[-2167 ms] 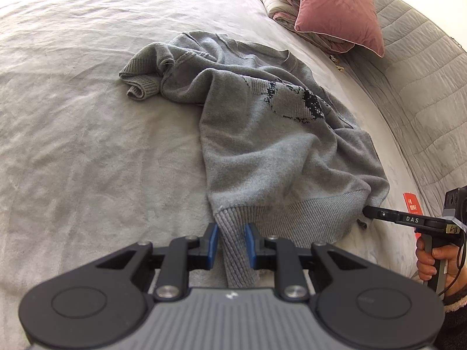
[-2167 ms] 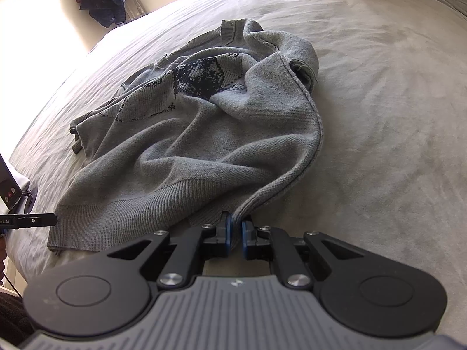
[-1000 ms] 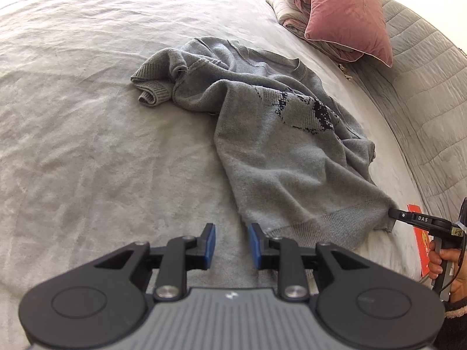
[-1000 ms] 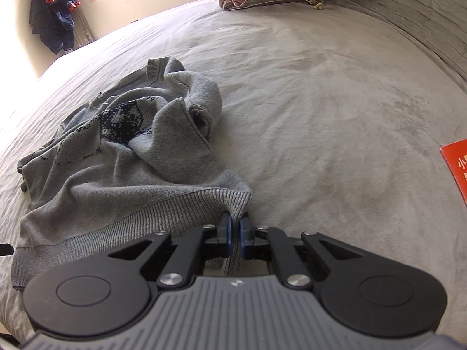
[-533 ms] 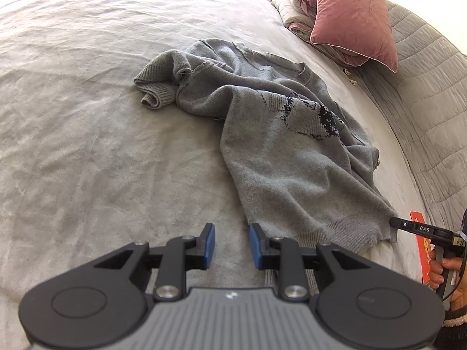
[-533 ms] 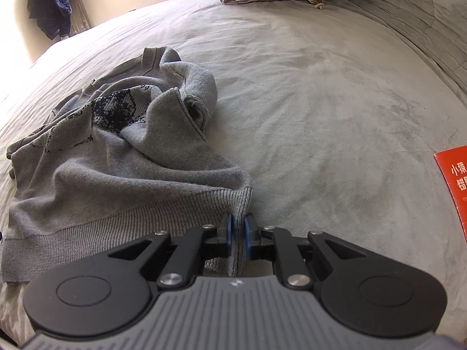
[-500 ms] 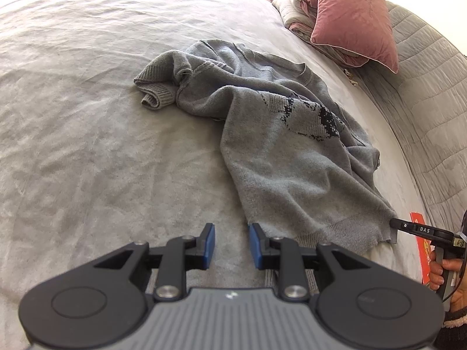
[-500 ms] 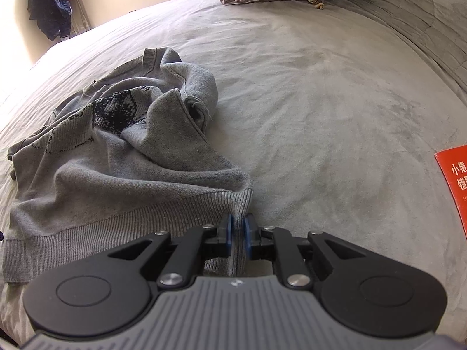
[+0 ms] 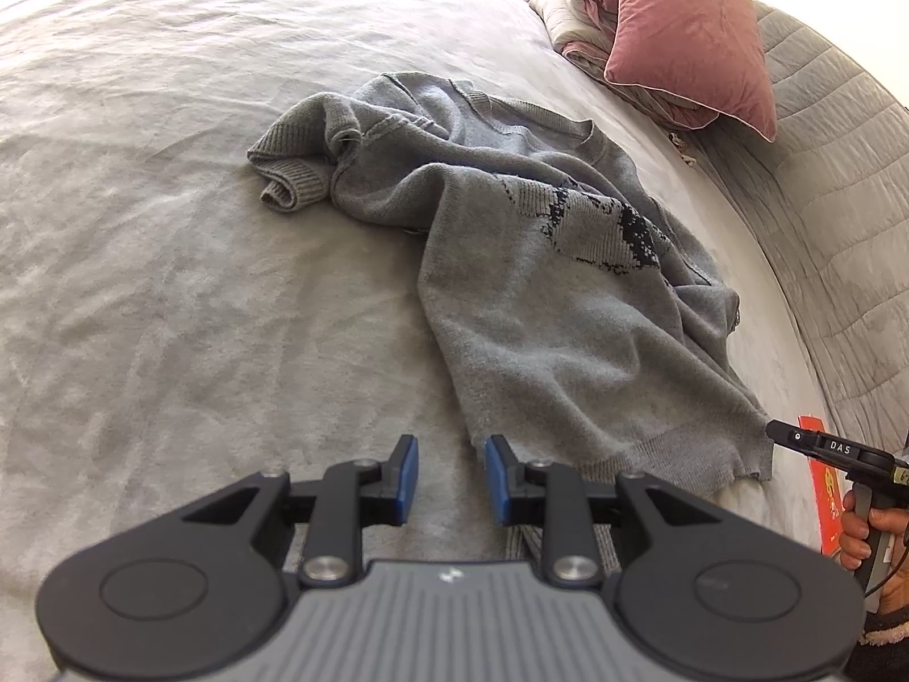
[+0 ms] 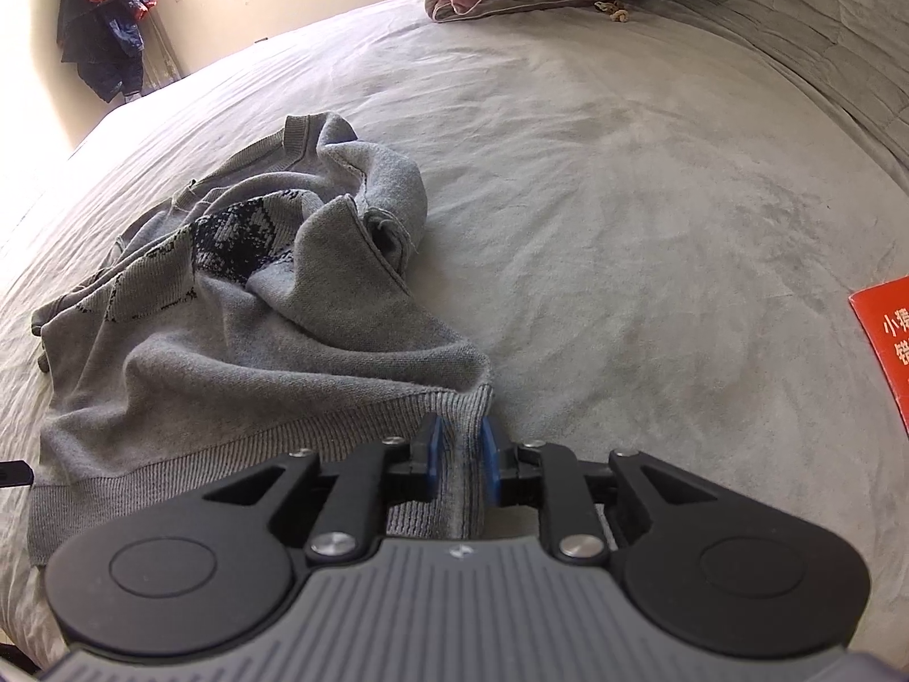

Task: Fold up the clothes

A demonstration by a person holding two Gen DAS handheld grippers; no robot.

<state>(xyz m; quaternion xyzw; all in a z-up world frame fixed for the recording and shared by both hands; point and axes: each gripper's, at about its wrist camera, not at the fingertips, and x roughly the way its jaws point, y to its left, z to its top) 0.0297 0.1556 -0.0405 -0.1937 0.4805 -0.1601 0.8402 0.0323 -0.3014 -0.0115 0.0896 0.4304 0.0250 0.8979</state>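
A grey knit sweater [image 9: 557, 307] with a dark pattern lies crumpled on the grey bed [image 9: 170, 284], ribbed hem toward me. My left gripper [image 9: 451, 474] is open just off the hem's left corner, with only bedsheet between its blue pads. My right gripper [image 10: 461, 454] sits at the hem's other corner [image 10: 463, 426]. Its jaws are opening, and the ribbed fabric lies loose between the pads. The left wrist view shows the right gripper [image 9: 784, 435] at the hem's right end, with a hand [image 9: 869, 528] on its handle. The sleeves are bunched under the body.
A pink pillow [image 9: 687, 34] and folded quilts [image 9: 579, 5] lie at the head of the bed. A red booklet [image 10: 886, 341] rests on the sheet to the right of the sweater. A grey quilted spread [image 9: 841, 182] borders that side. Dark clothes [image 10: 102, 17] hang near the window.
The right gripper's jaws have parted from a tight pinch on the hem corner. The left gripper, which let go of the hem earlier, has stayed open and still.
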